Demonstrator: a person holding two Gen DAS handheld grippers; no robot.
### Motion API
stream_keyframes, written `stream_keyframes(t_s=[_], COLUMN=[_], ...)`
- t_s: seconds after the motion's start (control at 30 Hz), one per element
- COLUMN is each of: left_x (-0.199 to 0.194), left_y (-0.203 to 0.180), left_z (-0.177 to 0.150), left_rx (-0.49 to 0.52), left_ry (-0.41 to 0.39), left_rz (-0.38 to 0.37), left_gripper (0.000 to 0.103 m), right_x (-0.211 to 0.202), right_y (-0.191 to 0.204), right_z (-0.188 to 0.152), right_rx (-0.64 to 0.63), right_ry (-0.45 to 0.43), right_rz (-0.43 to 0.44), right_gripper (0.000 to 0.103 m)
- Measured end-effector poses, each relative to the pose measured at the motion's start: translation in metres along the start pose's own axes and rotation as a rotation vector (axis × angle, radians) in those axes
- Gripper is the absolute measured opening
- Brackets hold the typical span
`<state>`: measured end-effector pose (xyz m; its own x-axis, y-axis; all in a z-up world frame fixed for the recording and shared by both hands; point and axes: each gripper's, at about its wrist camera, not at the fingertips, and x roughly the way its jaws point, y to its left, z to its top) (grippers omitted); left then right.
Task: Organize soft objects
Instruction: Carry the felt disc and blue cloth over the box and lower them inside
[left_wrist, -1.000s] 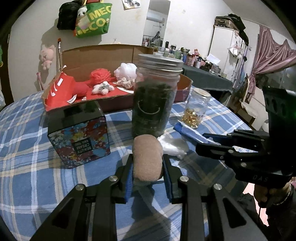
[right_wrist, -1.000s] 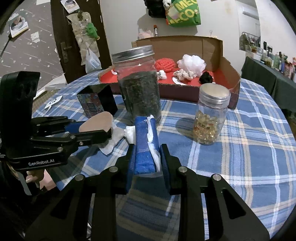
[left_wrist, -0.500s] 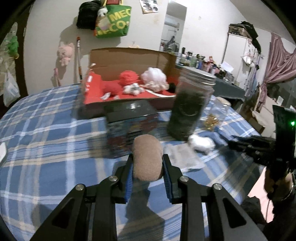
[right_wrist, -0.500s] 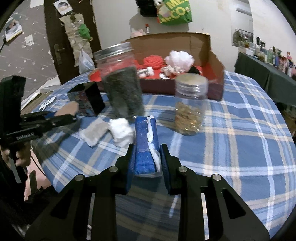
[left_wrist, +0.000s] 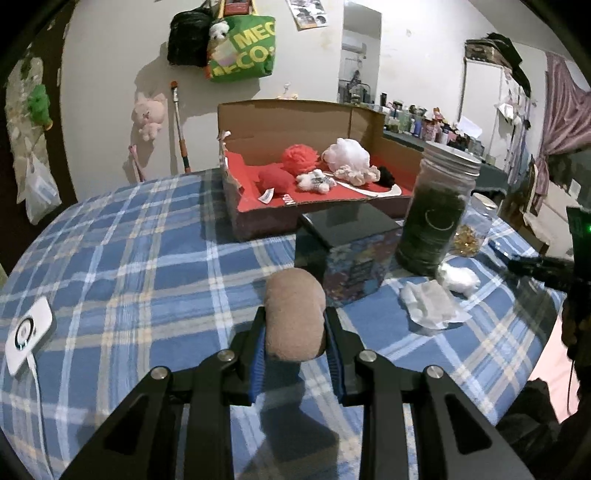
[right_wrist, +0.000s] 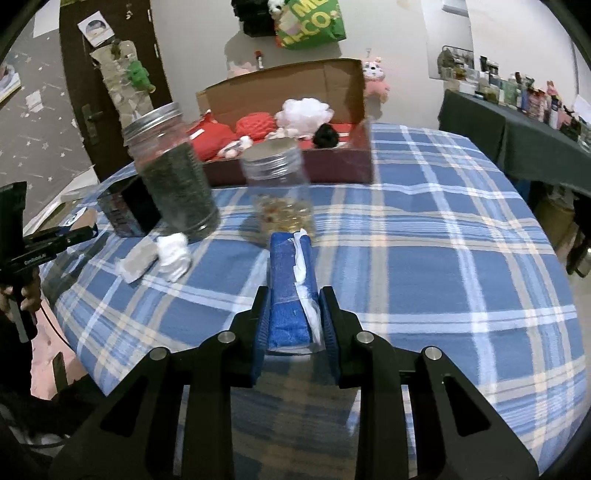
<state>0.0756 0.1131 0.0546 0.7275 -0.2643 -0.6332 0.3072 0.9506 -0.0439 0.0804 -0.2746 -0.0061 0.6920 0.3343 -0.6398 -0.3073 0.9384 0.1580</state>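
My left gripper (left_wrist: 295, 325) is shut on a tan soft pad (left_wrist: 295, 314), held above the blue checked tablecloth. My right gripper (right_wrist: 293, 299) is shut on a folded blue cloth in clear wrap (right_wrist: 290, 288). At the back of the table stands an open cardboard box (left_wrist: 291, 118) (right_wrist: 288, 77) with a red floor; inside lie red, white and black soft items (left_wrist: 343, 155). A crumpled white tissue (left_wrist: 458, 277) (right_wrist: 173, 251) and a flat wipe (left_wrist: 432, 306) lie by the dark jar. The right gripper shows at the right edge of the left wrist view (left_wrist: 517, 264).
A tall jar of dark leaves (left_wrist: 436, 214) (right_wrist: 173, 177), a small jar of amber capsules (right_wrist: 280, 188) and a floral tin (left_wrist: 351, 254) stand in front of the box. A white device with a cable (left_wrist: 26, 332) lies at the left. The table edge curves close on the right.
Both grippers have swung apart: the left one leftward, so the jars and tin slid right in its view; the right one rightward. Each still grips its object.
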Motion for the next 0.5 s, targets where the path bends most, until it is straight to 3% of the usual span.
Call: stream_keyframes(t_s=[0.5], left_x=[0.035], left_y=[0.025], left_z=[0.030], left_rx=[0.083], left_ry=[0.048], left_rz=[-0.041], left_gripper=[0.030], right_x=[0.012], right_y=[-0.033], right_z=[0.047], right_rx=[-0.065], right_ry=[0.031], right_rz=[0.008], right_gripper=[0.025])
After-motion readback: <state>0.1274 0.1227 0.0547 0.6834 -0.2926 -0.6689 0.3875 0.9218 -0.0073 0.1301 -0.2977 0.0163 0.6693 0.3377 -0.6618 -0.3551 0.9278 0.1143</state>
